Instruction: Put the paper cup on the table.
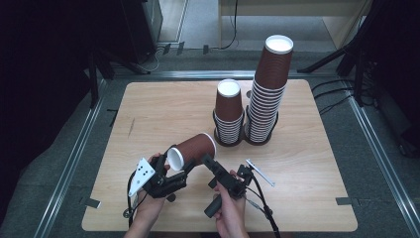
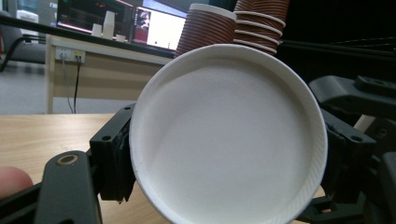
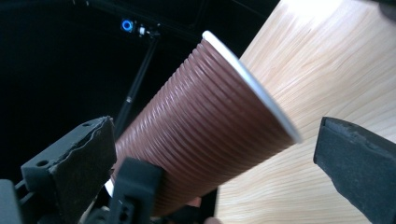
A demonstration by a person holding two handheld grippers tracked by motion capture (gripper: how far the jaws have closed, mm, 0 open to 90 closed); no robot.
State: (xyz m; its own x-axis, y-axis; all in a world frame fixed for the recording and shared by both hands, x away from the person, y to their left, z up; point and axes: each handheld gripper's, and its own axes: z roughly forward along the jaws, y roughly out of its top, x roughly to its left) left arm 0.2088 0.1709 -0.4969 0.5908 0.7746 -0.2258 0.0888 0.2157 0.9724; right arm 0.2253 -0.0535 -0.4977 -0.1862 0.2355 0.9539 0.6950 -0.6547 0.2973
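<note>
Pale wood-grain table [image 1: 148,114] with rounded corners stands on grey carpet, dark stands and trailing cables around it, and at its twelve o'clock two stacks of ribbed brown paper cups [image 1: 267,94] sit upside down in black ring holders. Toward six o'clock the left hand-held gripper [image 1: 171,166] is clamped on the base end of a single ribbed brown paper cup [image 1: 193,148] lying tilted above the table, white bottom facing the person. At its four o'clock the right hand-held gripper [image 1: 207,161] has its jaws spread wide either side of the cup's rim end, pads apart from it.

Cup base [image 2: 229,140] — between gripper jaws
</note>
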